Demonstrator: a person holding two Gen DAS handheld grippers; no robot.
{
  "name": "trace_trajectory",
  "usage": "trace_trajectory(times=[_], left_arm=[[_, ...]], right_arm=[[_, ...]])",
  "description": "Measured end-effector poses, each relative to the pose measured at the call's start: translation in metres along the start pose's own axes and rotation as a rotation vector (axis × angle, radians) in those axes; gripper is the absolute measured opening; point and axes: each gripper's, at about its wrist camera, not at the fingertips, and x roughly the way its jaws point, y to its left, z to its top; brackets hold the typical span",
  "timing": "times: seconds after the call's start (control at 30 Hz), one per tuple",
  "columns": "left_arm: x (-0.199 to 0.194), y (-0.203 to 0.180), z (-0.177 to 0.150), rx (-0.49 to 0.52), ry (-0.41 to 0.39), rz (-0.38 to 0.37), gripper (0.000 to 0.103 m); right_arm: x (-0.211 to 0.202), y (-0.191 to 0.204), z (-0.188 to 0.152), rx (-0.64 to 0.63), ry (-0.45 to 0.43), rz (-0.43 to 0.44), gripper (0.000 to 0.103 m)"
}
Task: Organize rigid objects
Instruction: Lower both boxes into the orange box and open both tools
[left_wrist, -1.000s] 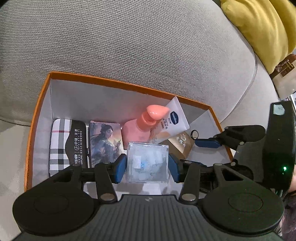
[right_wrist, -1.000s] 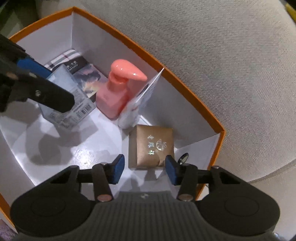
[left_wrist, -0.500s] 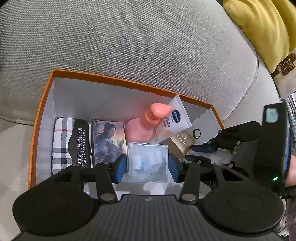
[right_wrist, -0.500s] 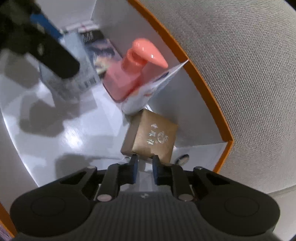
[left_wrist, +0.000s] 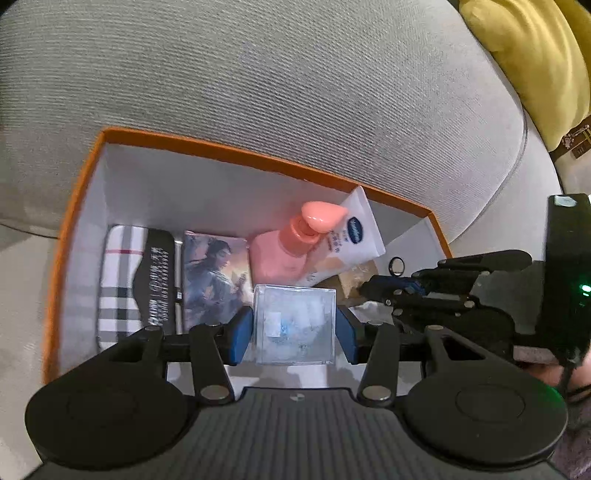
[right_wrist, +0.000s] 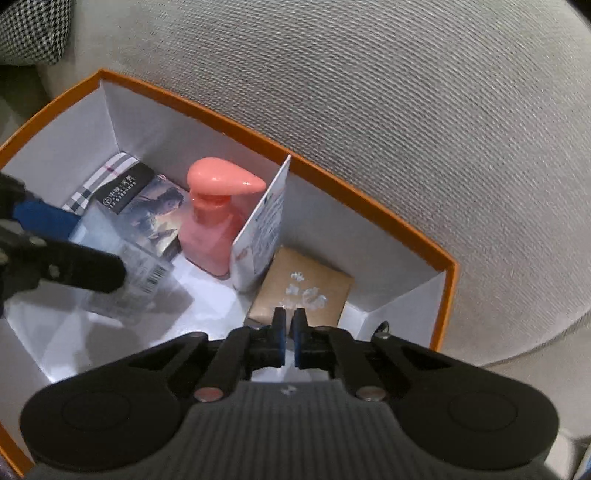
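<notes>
An orange box (left_wrist: 229, 151) with white walls sits on a grey sofa. My left gripper (left_wrist: 294, 330) is shut on a clear plastic case (left_wrist: 295, 325) and holds it just above the box floor; the case also shows in the right wrist view (right_wrist: 122, 273). My right gripper (right_wrist: 289, 334) is shut and empty, just above a brown carton (right_wrist: 306, 291) at the box's right end. A pink pump bottle (right_wrist: 214, 225), a white cream tube (right_wrist: 264, 229), a picture card box (left_wrist: 212, 277) and a plaid case (left_wrist: 122, 284) stand along the back wall.
The grey sofa cushion (left_wrist: 258, 74) rises behind the box. A yellow pillow (left_wrist: 532, 55) lies at the far right. A small ring (left_wrist: 396, 264) rests in the box's right corner. A houndstooth fabric (right_wrist: 29, 29) shows at the upper left.
My right gripper has shut its jaws empty and drawn back above the brown carton. My left gripper still holds the clear case and has moved little.
</notes>
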Motion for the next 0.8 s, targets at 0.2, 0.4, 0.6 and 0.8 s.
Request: trace_trajectory(times=[0.2,0.4,0.6,0.8], left_arm=[[0.025,-0.019,0.003,0.036,0.046,0.036,0.054],[0.046,-0.031,0.01,0.056,0.094,0.12,0.054],[0.06,-0.036,0.013,0.082,0.117,0.169,0.055],[0.048,-0.03,0.013,0.083,0.098,0.138,0.059]], right_arm=[[-0.015,-0.001,-0.007,-0.029,-0.04,0.009,0.005],[-0.009,0.009,-0.016,-0.105,-0.035,0.045,0.006],[-0.002,0.019,-0.013,-0.128,-0.029,0.088,0.006],[0.007,0.028,-0.006,-0.142,-0.017,0.114,0.016]])
